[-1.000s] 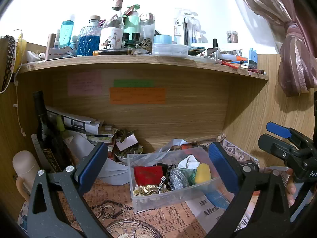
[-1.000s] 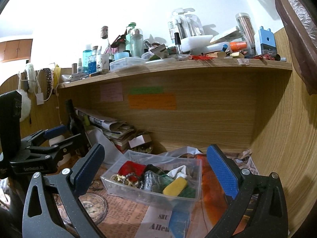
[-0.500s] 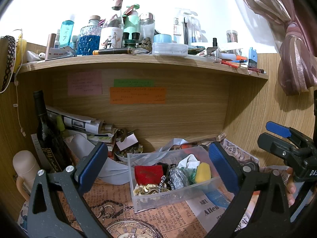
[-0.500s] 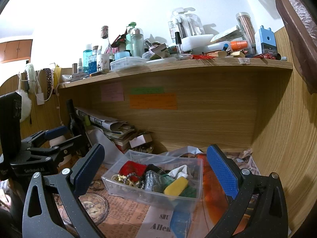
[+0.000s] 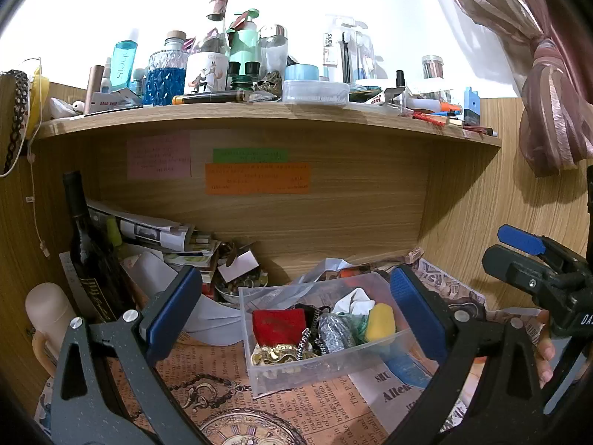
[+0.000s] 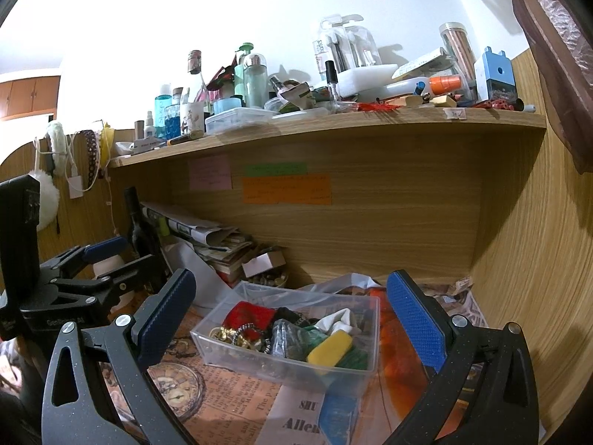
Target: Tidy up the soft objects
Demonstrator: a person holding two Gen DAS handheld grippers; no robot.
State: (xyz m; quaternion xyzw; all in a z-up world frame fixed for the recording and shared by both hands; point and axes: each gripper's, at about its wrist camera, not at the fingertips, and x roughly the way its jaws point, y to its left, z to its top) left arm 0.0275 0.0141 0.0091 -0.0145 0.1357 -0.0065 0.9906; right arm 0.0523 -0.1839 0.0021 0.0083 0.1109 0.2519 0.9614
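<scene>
A clear plastic box (image 5: pixel 259 296) (image 6: pixel 207 348) sits on newspaper-print paper under a wooden shelf. It holds a red pouch (image 5: pixel 278 324) (image 6: pixel 246 313), a yellow sponge (image 5: pixel 380 322) (image 6: pixel 330 348), white cloth (image 5: pixel 354 298) (image 6: pixel 341 319), a grey mesh item (image 5: pixel 333 332) and gold chains (image 5: pixel 276 354). My left gripper (image 5: pixel 294 309) is open and empty, just in front of the box. My right gripper (image 6: pixel 291 317) is open and empty, also facing the box. Each gripper shows in the other's view, the right one (image 5: pixel 533 263) and the left one (image 6: pixel 96 267).
A dark wine bottle (image 5: pixel 89 244), a cream flask (image 5: pixel 48 315) and stacked papers (image 5: pixel 155 230) crowd the back left. A bowl of small items (image 5: pixel 241 283) stands behind the box. An orange sheet (image 6: pixel 396 348) lies right of it. The upper shelf (image 5: pixel 259 115) is packed with bottles.
</scene>
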